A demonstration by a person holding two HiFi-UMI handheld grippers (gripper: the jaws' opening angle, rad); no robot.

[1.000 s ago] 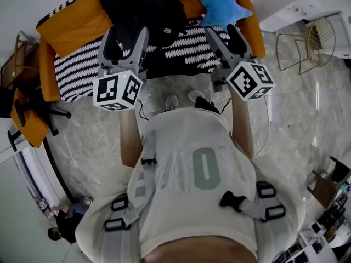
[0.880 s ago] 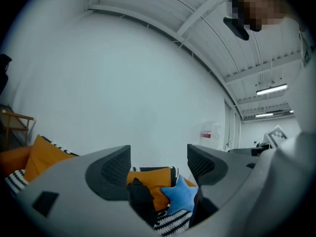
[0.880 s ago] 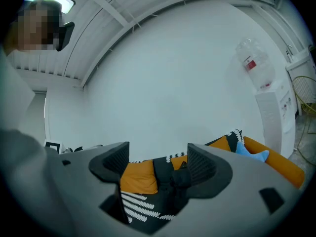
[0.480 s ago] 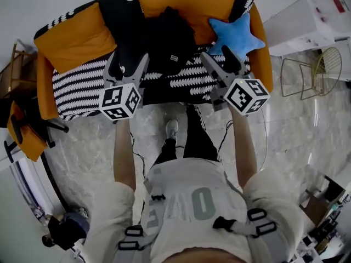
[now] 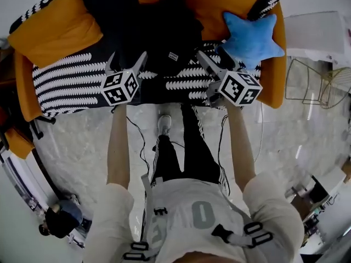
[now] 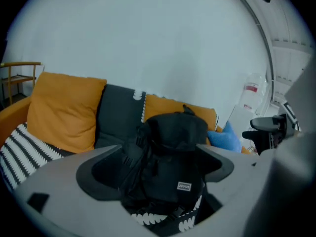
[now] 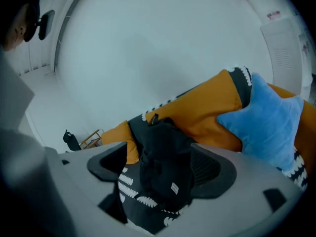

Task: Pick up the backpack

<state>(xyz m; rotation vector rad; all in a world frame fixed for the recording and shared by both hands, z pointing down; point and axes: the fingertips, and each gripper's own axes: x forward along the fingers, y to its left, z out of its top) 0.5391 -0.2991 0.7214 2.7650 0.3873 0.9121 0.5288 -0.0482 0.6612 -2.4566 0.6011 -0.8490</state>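
Note:
The black backpack (image 5: 167,34) stands upright on the sofa (image 5: 55,29), leaning against its back cushions. A small white label shows on its front (image 6: 183,186). My left gripper (image 5: 128,59) is open in front of the backpack's left side and my right gripper (image 5: 212,55) is open at its right side. Both pairs of jaws have just been opening, with nothing pressed between them. In the left gripper view the backpack (image 6: 170,147) shows beyond the open left gripper (image 6: 158,168). In the right gripper view the backpack (image 7: 163,162) also lies beyond the open right gripper (image 7: 159,168).
A black-and-white patterned blanket (image 5: 66,81) covers the sofa seat. Orange cushions (image 5: 52,26) and a blue star pillow (image 5: 252,34) flank the backpack. A wire chair (image 5: 315,81) stands at the right. Cables (image 5: 145,152) trail on the marble floor by my legs. A person (image 5: 60,219) is at lower left.
Both grippers have dropped and moved forward to the sofa seat's front, either side of the backpack. The sofa and backpack are closer in the head view.

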